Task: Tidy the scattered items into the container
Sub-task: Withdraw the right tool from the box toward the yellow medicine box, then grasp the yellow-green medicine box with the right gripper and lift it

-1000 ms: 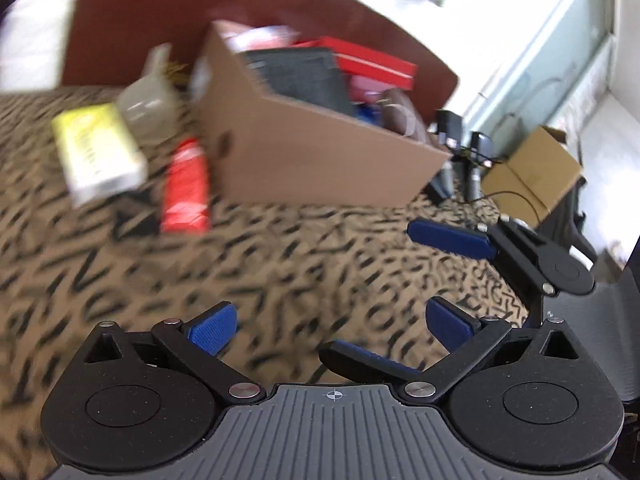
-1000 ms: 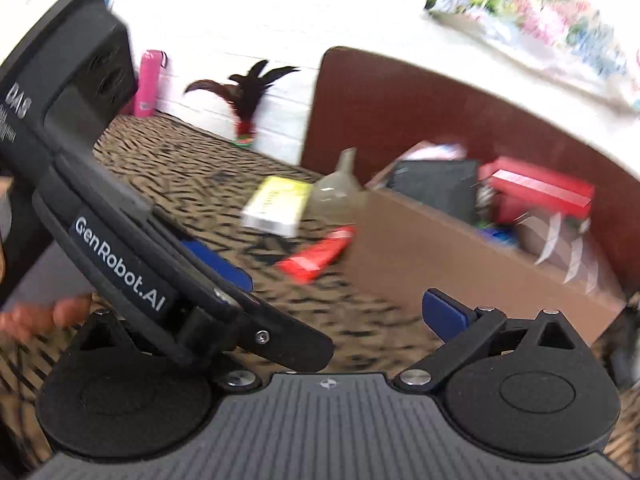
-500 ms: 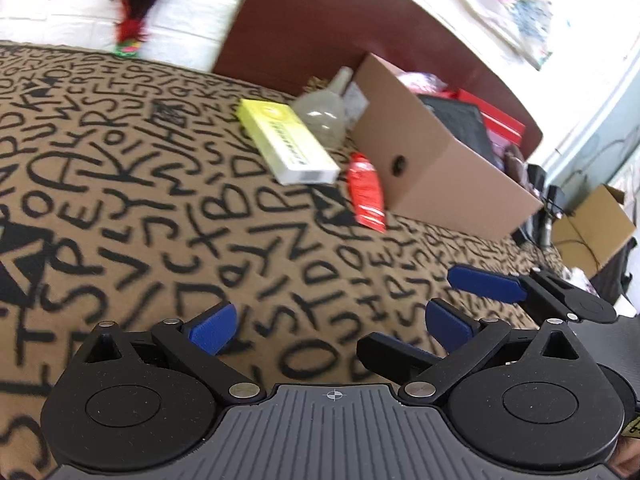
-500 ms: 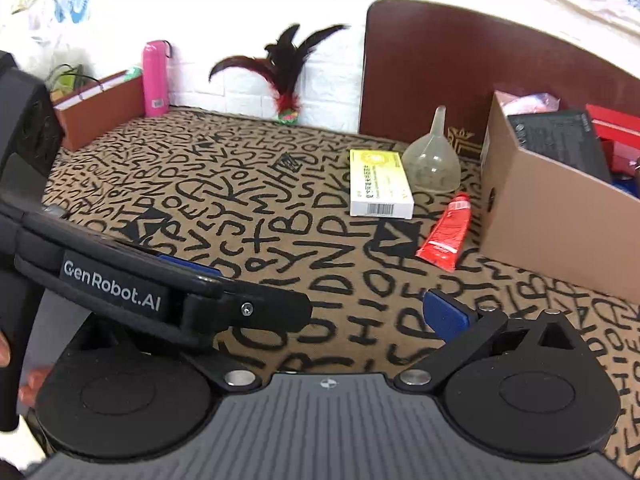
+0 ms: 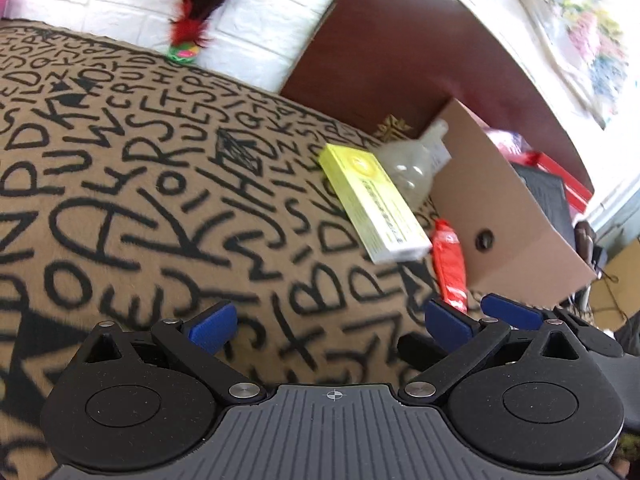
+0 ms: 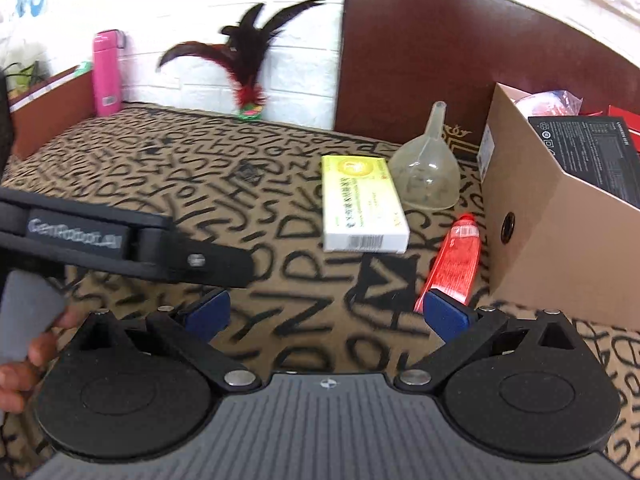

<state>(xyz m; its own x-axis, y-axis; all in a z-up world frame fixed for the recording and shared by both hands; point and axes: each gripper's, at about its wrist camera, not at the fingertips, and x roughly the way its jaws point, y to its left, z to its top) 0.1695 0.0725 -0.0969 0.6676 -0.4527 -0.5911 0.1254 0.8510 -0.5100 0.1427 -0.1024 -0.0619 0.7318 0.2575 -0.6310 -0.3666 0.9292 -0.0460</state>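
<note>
both tongs wide open, empty: left tongs & right tongs over tablecloth.

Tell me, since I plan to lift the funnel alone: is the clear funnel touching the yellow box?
Apart. The right wrist view shows a strip of patterned cloth between the funnel rim and the yellow box; the left wrist view overlaps them.

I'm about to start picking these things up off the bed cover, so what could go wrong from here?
The red tube lies close against the cardboard box, so an open right gripper may bump the box wall. The clear funnel stands mouth down beside the yellow box; its smooth cone could slip from the fingers. The left gripper sits close by, so the two could collide.
</note>
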